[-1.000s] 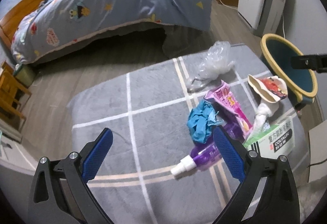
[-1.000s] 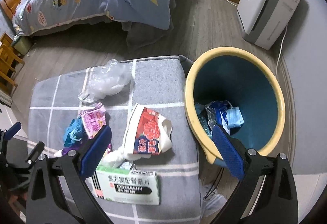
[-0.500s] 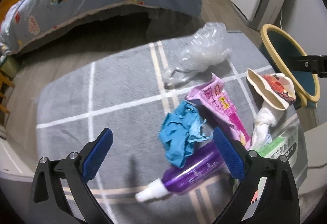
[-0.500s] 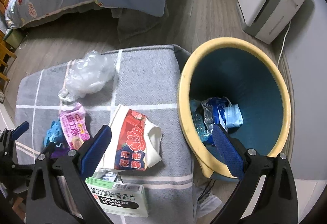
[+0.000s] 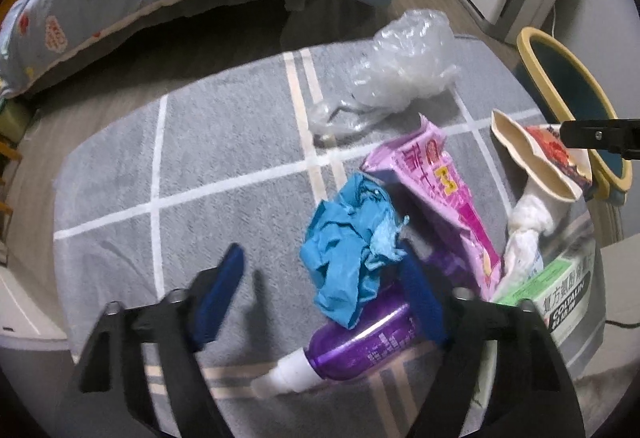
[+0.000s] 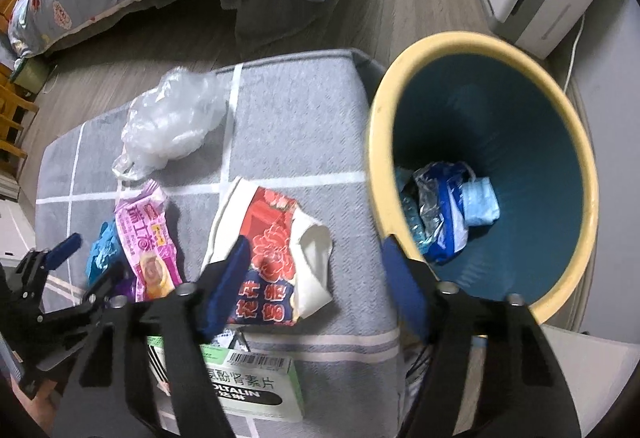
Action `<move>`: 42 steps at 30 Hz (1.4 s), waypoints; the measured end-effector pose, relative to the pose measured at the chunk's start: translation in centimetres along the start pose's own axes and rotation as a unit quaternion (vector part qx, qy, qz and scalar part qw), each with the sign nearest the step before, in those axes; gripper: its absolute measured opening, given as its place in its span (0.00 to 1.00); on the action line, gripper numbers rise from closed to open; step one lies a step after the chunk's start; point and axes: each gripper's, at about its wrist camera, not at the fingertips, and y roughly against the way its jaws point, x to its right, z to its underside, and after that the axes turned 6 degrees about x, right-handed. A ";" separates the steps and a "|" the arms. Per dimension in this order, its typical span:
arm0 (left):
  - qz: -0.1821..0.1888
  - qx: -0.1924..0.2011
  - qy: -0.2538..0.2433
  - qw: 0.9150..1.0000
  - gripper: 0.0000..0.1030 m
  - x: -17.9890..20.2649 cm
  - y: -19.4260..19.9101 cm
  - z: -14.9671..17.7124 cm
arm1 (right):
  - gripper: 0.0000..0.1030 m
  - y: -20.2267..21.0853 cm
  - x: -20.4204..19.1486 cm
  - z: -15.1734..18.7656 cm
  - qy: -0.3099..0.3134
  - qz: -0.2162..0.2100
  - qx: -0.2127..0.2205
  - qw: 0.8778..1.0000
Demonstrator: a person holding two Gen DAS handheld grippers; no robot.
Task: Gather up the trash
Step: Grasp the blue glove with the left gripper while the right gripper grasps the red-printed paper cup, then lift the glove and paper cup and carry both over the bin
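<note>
Trash is spread over the grey checked counter (image 6: pixel 304 110), beside the yellow-rimmed bin (image 6: pixel 460 46) set just right of the right tongs (image 6: pixel 316 278), presumably for short drops. The red-printed paper bag (image 6: pixel 272 246) lies between the right tongs, whose jaws have just been closing and stand apart. The crumpled blue glove (image 5: pixel 352 242) and purple spray bottle (image 5: pixel 360 342) lie between the left tongs (image 5: pixel 324 290), likewise just closing, not yet clamped.

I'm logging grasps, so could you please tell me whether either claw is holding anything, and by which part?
Nothing is held yet. The left claw, its jaws just closing, straddles the blue glove; the right claw, also closing, straddles the red wrapper.
</note>
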 end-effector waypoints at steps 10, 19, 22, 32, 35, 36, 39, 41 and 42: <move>0.004 0.018 -0.008 1.000 0.34 0.0 1.1 0.0 | 0.11 -0.1 0.2 0.1 -0.007 -0.019 -0.019 1.000; -0.004 0.048 -0.008 0.999 0.29 -0.1 3.2 -0.4 | 0.08 3.8 -0.2 -0.5 0.008 -0.026 0.029 0.999; -0.015 0.065 -0.013 0.998 0.29 0.0 4.4 -0.5 | 0.01 4.7 -0.2 -0.6 0.008 -0.030 0.040 0.999; -0.011 0.085 -0.012 0.996 0.29 -0.2 6.2 -1.1 | 0.02 4.5 -0.7 -0.2 0.023 -0.023 0.030 0.999; -0.010 0.085 -0.012 0.996 0.29 -0.3 6.0 -1.2 | 0.07 3.8 -0.4 0.3 0.020 0.001 0.010 1.000; -0.011 0.084 -0.014 0.996 0.29 -0.3 5.9 -1.2 | 0.17 3.6 -0.2 0.4 0.018 0.010 0.007 1.000; -0.012 0.082 -0.021 0.996 0.29 -0.1 5.6 -1.2 | 0.36 3.2 0.6 0.9 0.005 0.029 -0.002 1.000; -0.014 0.083 -0.029 0.996 0.29 0.2 5.5 -1.3 | 0.36 2.9 1.3 1.2 -0.004 0.040 -0.008 0.999; -0.014 0.083 -0.032 0.996 0.29 0.3 5.5 -1.2 | 0.36 2.7 1.7 1.4 -0.009 0.043 -0.012 0.999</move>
